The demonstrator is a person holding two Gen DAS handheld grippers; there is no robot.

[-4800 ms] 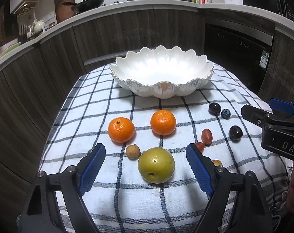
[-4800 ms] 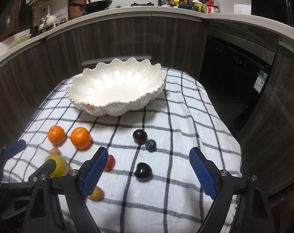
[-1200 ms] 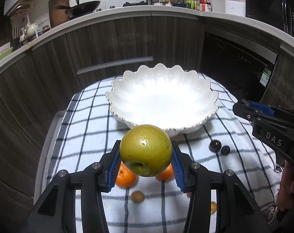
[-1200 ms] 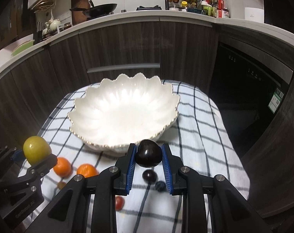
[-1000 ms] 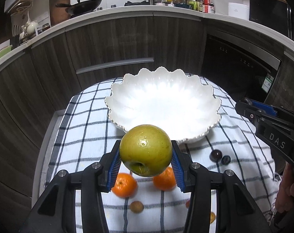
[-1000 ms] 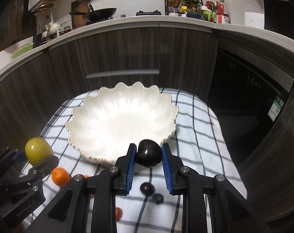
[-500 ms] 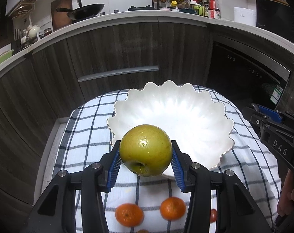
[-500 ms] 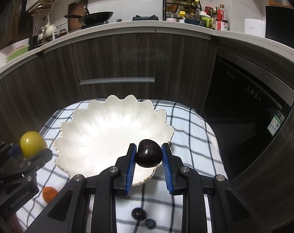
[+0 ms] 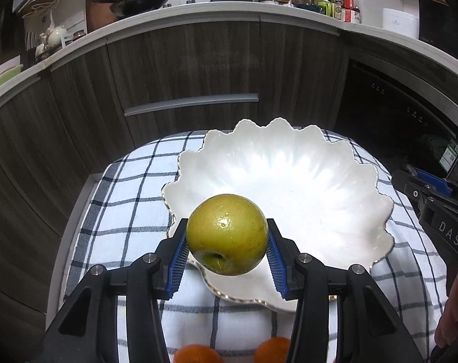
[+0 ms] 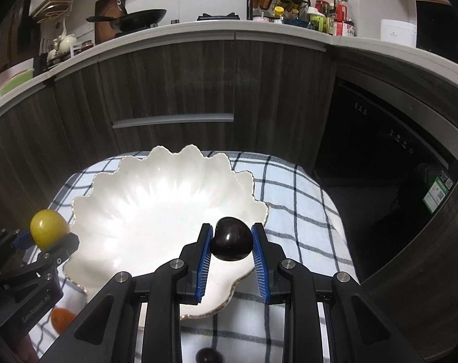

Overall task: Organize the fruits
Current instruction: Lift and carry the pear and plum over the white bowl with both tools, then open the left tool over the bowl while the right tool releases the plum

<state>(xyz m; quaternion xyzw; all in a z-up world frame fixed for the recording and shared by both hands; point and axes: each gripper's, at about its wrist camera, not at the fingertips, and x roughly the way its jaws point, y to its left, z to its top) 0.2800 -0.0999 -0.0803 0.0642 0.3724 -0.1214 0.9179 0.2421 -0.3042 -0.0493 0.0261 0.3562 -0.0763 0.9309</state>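
The left tongs (image 9: 226, 249) and right tongs (image 10: 230, 249) look alike: matte black plastic arms, each tipped with a ribbed blue pad (image 9: 177, 267), with round silver screws on the arms. White "DAS" lettering marks the right tongs' side. Bare skin shows at 4 o'clock.

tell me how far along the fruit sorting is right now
Nothing is in the white bowl yet; its inside shows bare. In hand: the left gripper clamps the green apple over the bowl's near rim, and the right gripper clamps a dark plum over its edge. Left: releasing both, then the oranges and another dark fruit on the cloth.
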